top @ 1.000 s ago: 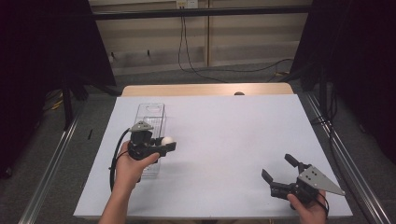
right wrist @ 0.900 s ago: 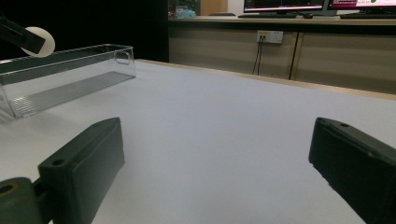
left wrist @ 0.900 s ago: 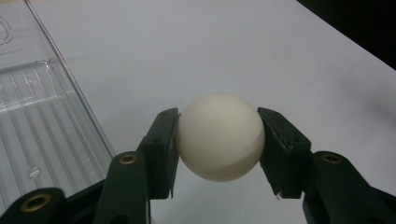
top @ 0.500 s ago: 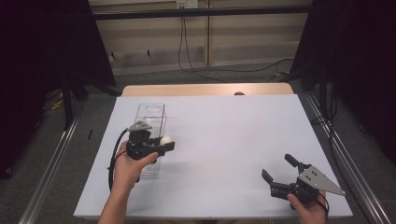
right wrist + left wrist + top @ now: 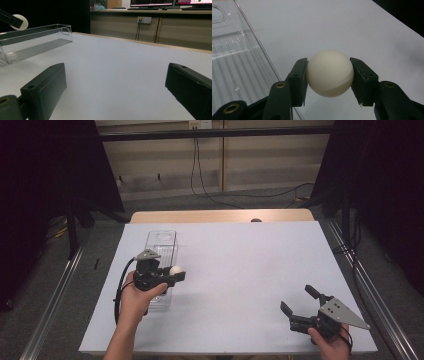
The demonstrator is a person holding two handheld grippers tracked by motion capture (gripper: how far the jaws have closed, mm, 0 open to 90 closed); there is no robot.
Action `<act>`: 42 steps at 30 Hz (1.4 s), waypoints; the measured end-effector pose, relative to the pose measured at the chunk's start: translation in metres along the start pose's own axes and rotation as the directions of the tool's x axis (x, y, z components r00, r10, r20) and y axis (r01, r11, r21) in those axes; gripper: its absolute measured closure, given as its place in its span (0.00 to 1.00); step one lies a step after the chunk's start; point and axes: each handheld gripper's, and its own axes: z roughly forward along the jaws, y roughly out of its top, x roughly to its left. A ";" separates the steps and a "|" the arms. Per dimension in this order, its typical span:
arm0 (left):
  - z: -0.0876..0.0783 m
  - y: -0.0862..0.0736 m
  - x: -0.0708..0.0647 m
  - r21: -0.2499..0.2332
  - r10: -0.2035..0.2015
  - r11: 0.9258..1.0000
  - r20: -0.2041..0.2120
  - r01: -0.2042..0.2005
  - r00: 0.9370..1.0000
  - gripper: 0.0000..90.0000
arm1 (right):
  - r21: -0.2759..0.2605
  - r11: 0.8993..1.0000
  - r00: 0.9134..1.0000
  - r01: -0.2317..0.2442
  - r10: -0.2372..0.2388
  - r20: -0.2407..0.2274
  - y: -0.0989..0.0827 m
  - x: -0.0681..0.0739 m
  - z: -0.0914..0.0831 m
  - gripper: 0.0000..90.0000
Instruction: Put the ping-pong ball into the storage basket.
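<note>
Ball (image 5: pixel 330 73) pinched in left claw (image 5: pixel 176 273) just beside clear tray (image 5: pixel 161 251), likely poised for dropping in; right claw (image 5: pixel 298 303) spread, idle, well apart.

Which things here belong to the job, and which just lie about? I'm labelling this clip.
In the job: white ball, clamped in the left gripper; clear plastic bin beside it.
Lying about: right gripper, open and idle; cables behind the table.

Black curtains (image 5: pixel 45 175), beige panelled wall (image 5: pixel 260 155)
</note>
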 end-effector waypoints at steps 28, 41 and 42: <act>-0.010 0.000 0.008 -0.018 -0.024 1.000 -0.010 0.024 1.000 0.57 | 0.005 1.000 1.000 -0.006 0.006 0.001 0.000 0.001 0.000 0.03; -0.013 0.000 0.010 -0.012 -0.019 1.000 -0.018 0.019 1.000 0.57 | 0.007 1.000 1.000 -0.004 0.004 -0.003 0.000 0.001 0.000 0.03; -0.013 0.000 0.011 -0.014 -0.019 1.000 -0.019 0.018 1.000 0.57 | 0.005 1.000 1.000 -0.007 0.007 0.000 0.000 0.001 0.000 0.03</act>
